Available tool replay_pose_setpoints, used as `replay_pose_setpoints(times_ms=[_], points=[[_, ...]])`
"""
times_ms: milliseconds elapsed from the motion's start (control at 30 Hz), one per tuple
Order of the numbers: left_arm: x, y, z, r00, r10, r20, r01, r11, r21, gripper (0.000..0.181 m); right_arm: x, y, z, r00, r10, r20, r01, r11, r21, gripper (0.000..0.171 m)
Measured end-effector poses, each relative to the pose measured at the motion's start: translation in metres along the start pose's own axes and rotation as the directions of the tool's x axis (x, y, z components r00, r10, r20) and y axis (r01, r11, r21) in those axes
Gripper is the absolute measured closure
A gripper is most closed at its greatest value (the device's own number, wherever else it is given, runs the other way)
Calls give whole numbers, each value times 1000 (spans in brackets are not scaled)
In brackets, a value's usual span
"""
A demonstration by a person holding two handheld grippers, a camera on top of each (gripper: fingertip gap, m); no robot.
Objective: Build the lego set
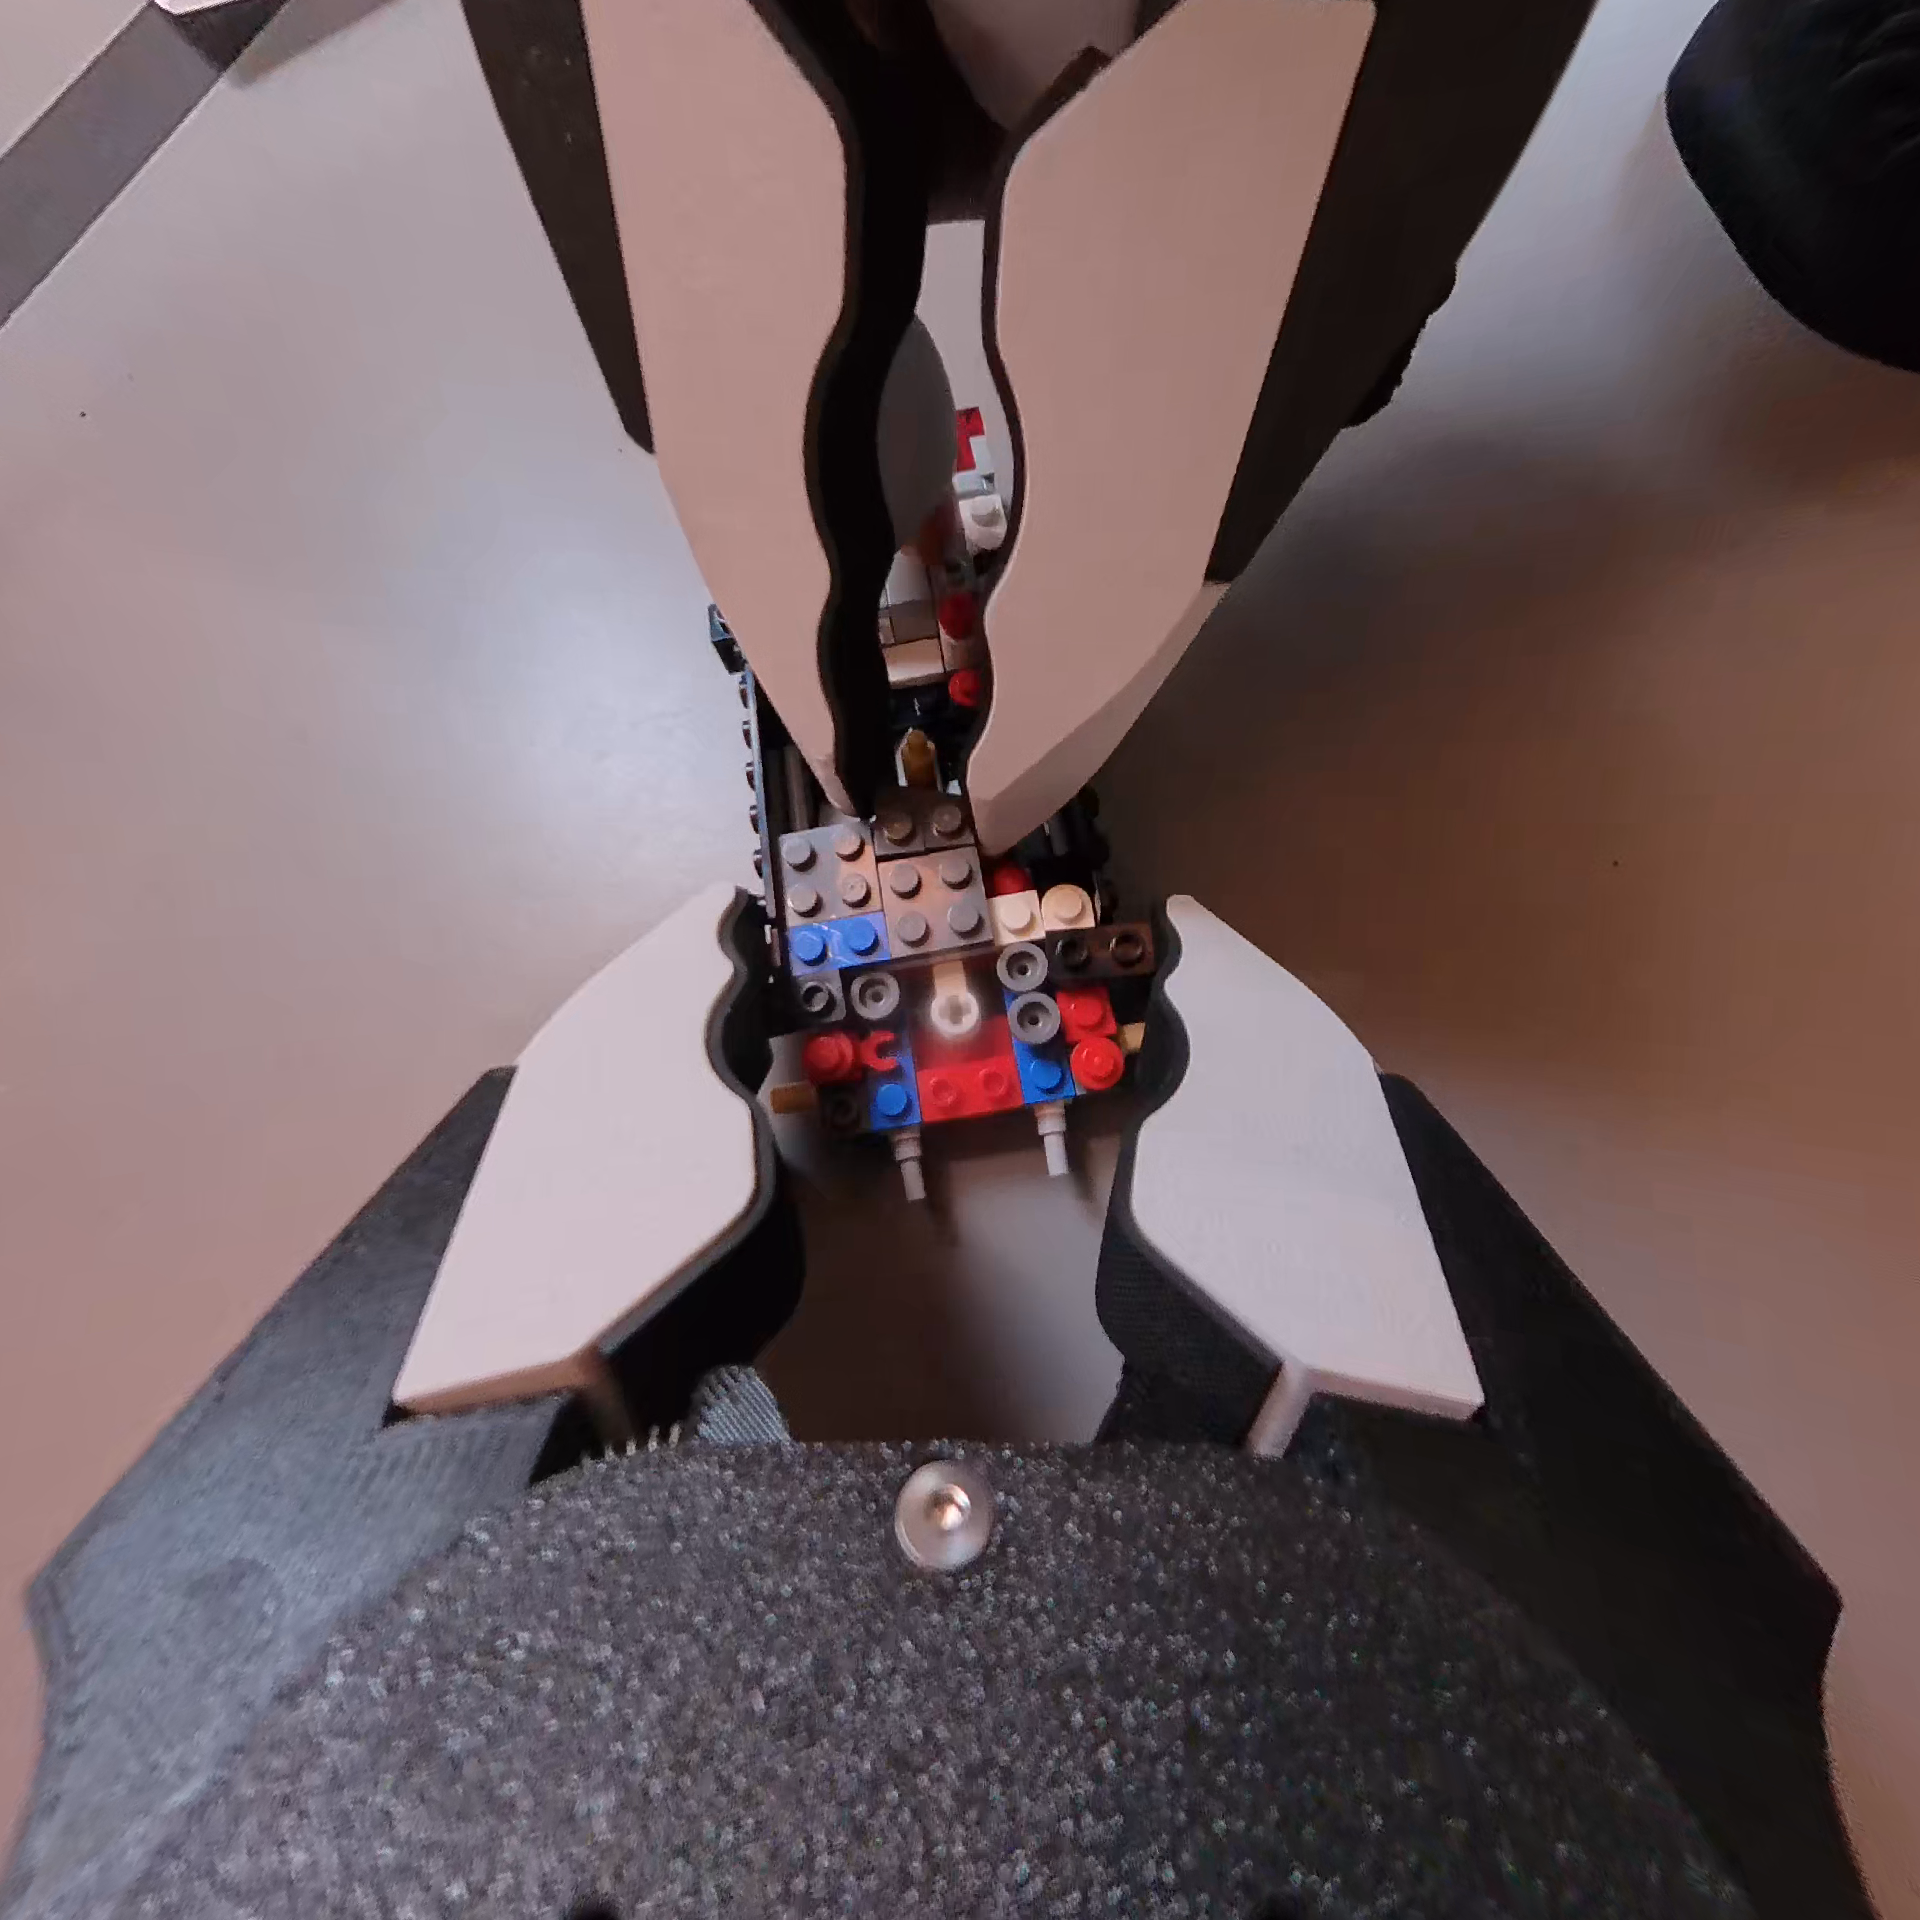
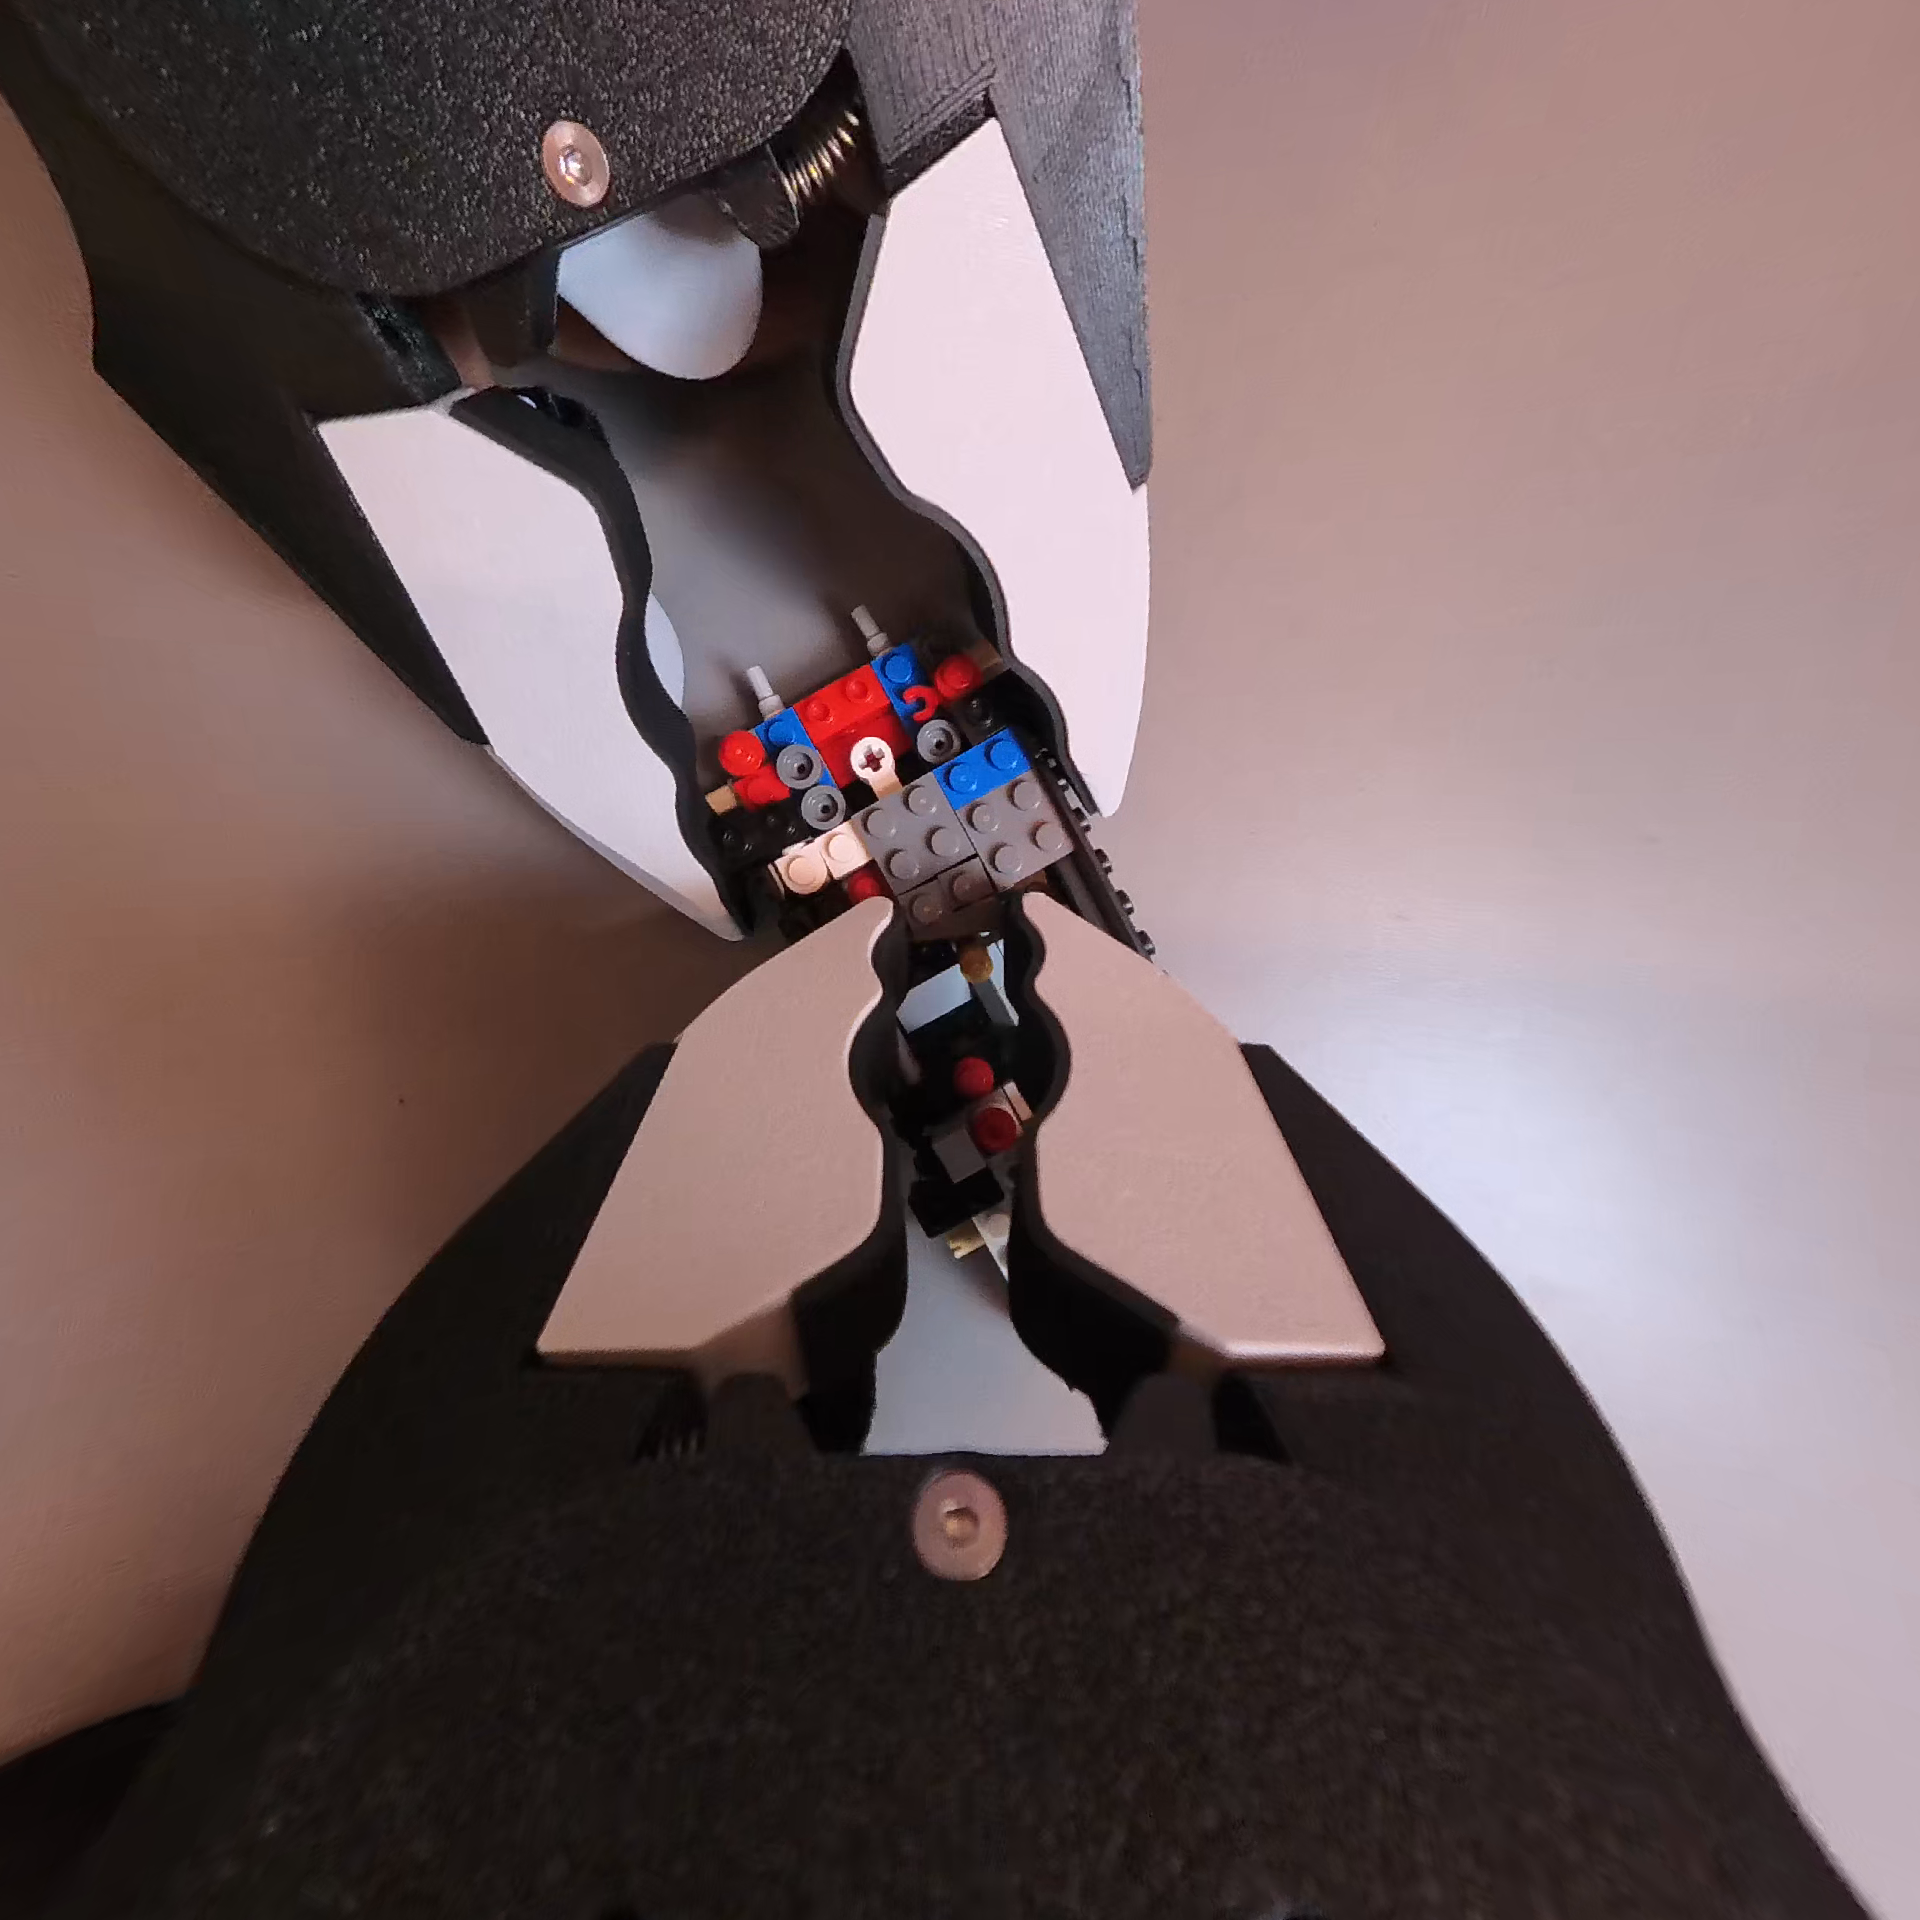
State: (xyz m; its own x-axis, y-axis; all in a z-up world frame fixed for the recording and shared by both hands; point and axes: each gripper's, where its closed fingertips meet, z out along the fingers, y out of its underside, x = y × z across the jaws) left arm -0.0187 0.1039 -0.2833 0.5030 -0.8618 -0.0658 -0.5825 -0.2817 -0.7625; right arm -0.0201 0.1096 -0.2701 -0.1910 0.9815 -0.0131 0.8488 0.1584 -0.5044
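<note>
A small lego build (image 1: pixel 940 966) of grey, blue, red, black and tan pieces rests on the pale table (image 1: pixel 312 623). My left gripper (image 1: pixel 951 997) is shut on the build, one finger against each side. My right gripper (image 1: pixel 920 821) comes in from the far side, and its tips pinch a small dark grey plate (image 1: pixel 925 821) at the build's far edge, next to two grey plates (image 1: pixel 883 883). In the right wrist view, my right gripper (image 2: pixel 956 914) holds the same dark grey plate (image 2: pixel 951 896) against the build (image 2: pixel 894 800). The left gripper (image 2: pixel 894 842) clamps the build from above.
More of the model, with red, white and grey pieces (image 1: pixel 961 613), lies between the right gripper's fingers; it also shows in the right wrist view (image 2: pixel 971 1112). A dark sleeve (image 1: pixel 1808 177) is at the top right. A dark strip (image 1: pixel 83 135) runs along the table's far-left edge. Both grippers' tips are close together, under 4 cm apart.
</note>
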Motion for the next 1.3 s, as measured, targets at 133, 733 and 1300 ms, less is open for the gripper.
replay_pose_setpoints(times_ms=[133, 733, 1300], points=[[0, -1, 0, 1000, 1, -3, -1, 1000, 7, 111, 0, 0, -1, 1000, 23, 21, -23, 1000, 21, 154], [2, -1, -1, 1000, -3, -18, 3, 1000, 10, 107, 17, -14, -36, 989, 149, 12, -148, 964, 220, 154], [-8, -58, -58, 987, -77, -139, 124, 921, 369, 130, -8, -42, -74, 976, 199, 87, -205, 722, 661, 154]])
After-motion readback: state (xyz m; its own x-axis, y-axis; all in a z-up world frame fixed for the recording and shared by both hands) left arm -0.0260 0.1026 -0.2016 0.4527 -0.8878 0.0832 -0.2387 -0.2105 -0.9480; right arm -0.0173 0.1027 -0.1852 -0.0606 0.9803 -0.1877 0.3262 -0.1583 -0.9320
